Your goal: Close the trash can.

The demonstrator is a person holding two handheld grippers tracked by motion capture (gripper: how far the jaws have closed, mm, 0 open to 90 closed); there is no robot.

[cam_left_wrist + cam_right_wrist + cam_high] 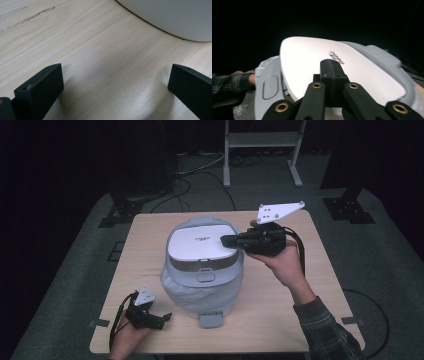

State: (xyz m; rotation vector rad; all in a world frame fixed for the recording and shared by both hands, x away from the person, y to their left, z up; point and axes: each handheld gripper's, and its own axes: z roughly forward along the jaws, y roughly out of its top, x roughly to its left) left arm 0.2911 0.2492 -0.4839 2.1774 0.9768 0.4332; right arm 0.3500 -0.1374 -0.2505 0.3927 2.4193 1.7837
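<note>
A white and grey rice cooker [202,265] stands in the middle of the wooden table [300,290], its white lid [312,62] down. My right gripper [225,240] reaches in from the right, jaws shut together with nothing between them, tips over the lid's right edge; whether they touch it I cannot tell. The right gripper view has the closed jaws [332,67] lying over the lid by its printed logo. My left gripper [166,317] rests low at the table's front left, open and empty. In its own view the cooker's white wall [175,17] curves across the top right.
A grey latch button [205,276] sits on the cooker's front, and a grey tab [209,320] lies at its foot. A white metal stand [262,150] is on the floor behind the table. A plaid sleeve [327,330] crosses the front right corner.
</note>
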